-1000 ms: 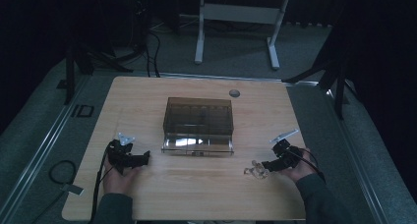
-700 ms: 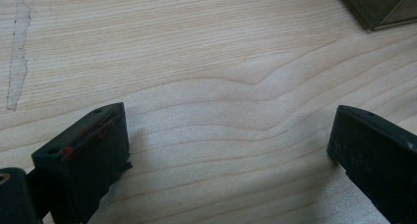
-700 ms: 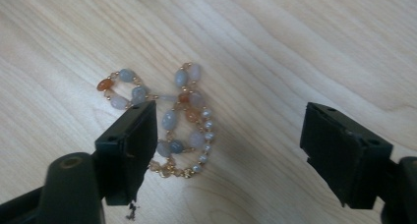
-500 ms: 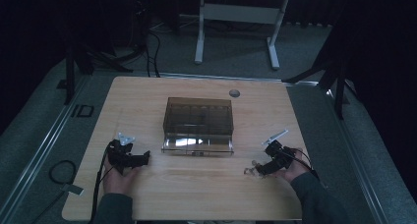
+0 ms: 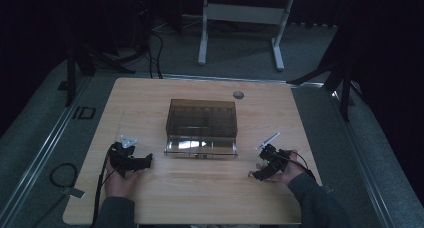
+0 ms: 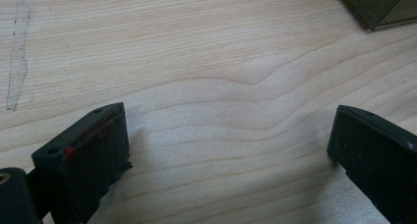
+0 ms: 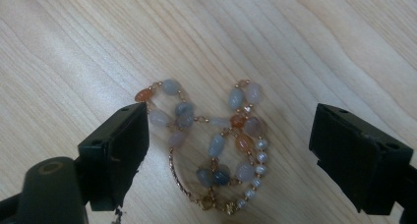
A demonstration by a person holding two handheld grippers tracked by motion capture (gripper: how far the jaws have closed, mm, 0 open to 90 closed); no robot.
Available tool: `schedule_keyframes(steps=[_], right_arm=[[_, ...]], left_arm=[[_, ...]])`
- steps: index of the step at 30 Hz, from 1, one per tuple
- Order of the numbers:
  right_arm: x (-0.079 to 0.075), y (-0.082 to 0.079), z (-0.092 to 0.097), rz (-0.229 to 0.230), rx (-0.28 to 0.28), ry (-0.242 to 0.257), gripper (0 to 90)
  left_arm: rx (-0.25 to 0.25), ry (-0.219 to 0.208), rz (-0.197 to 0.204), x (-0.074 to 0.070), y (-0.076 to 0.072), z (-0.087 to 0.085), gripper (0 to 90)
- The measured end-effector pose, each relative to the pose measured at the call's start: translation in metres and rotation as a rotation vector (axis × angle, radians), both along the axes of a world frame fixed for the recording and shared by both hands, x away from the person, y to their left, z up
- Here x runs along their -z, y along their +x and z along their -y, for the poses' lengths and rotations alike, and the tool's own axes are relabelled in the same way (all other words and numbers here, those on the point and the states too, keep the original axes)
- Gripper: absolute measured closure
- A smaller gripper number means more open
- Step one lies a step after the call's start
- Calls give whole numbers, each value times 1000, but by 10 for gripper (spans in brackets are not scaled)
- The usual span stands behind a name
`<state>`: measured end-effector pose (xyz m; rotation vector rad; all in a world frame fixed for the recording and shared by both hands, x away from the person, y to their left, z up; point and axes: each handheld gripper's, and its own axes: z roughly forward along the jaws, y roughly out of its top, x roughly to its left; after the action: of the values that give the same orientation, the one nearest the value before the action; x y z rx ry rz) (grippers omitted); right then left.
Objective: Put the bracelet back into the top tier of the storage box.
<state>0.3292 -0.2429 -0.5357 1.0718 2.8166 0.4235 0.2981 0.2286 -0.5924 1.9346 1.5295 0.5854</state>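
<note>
The right hand-held gripper (image 7: 226, 150) is hovering wide open, jaws having just been opening, over a beaded bracelet (image 7: 211, 145) lying bunched on the tabletop (image 7: 295, 47); light, limp, slippery, probably best pinched across its clustered beads.

A pale wooden bench (image 5: 165, 103) carries everything. At its middle stands a smoky translucent plastic box (image 5: 201, 119), with its clear shallow drawer (image 5: 201, 147) pulled out on the near side. A small round grey grommet (image 5: 238, 94) sits in the bench top behind the box, slightly to the right. Near and left of the box rests the left black two-jaw claw (image 5: 146, 161), its jaws over bare wood. Near and right of the box is the right black two-jaw claw (image 5: 254, 174). A bracelet of grey, orange and pearl-like beads (image 7: 211, 145) lies in a loose heap on the bench between that claw's jaws, touching neither. The two claws are well apart.
</note>
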Motion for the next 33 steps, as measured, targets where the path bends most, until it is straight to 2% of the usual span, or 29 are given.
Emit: schedule_keyframes(steps=[16,21,24,33], right_arm=[[11,3,-13,-50,-57,-42,141],[11,2,-16,-47,-70,-49,141],[11,0,-20,-36,-82,-84,164],[7,3,-22,-56,-58,-109,282]], left_arm=[[0,0,0,0,0,0,22],[1,0,0,0,0,0,22],[1,0,0,0,0,0,22],[1,0,0,0,0,0,22]])
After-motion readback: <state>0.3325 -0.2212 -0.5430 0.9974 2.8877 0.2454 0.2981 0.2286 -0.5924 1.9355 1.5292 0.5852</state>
